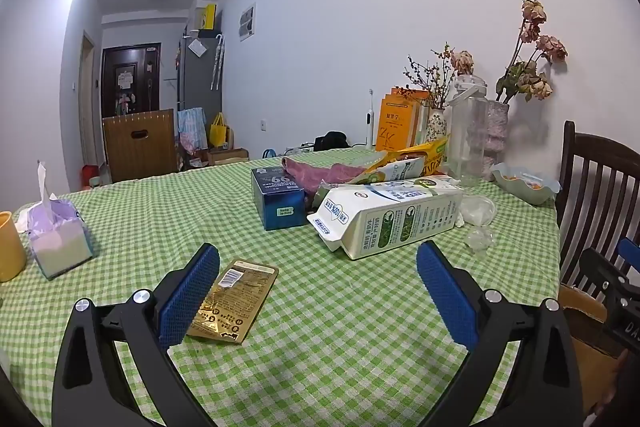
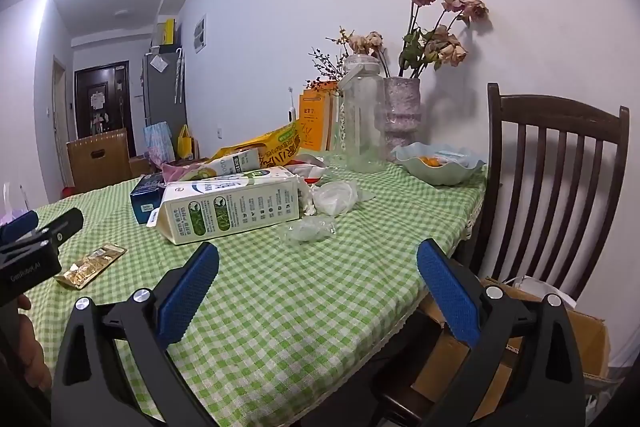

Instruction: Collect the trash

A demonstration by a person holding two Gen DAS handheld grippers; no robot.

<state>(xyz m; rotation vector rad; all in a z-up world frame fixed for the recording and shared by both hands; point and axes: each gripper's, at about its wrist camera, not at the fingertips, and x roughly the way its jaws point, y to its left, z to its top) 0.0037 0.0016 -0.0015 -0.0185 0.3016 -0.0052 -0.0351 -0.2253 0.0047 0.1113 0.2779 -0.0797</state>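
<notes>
While spread wide, left gripper (image 1: 318, 267) flanks gold wrapper (image 1: 234, 301).

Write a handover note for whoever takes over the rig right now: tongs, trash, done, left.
Left tongs: open, empty, low over the green checked tablecloth, the gold wrapper beside their left finger.
Right tongs: open, empty, near the table's right edge.
Trash on the table: gold wrapper, milk carton on its side, a second carton behind it, yellow snack bag, clear plastic wrap, white crumpled plastic.
An open cardboard box sits on the floor by the chair; possibly the bin.
Done: nothing visibly collected.
Left: everything; the gold wrapper looks the likely start.
</notes>
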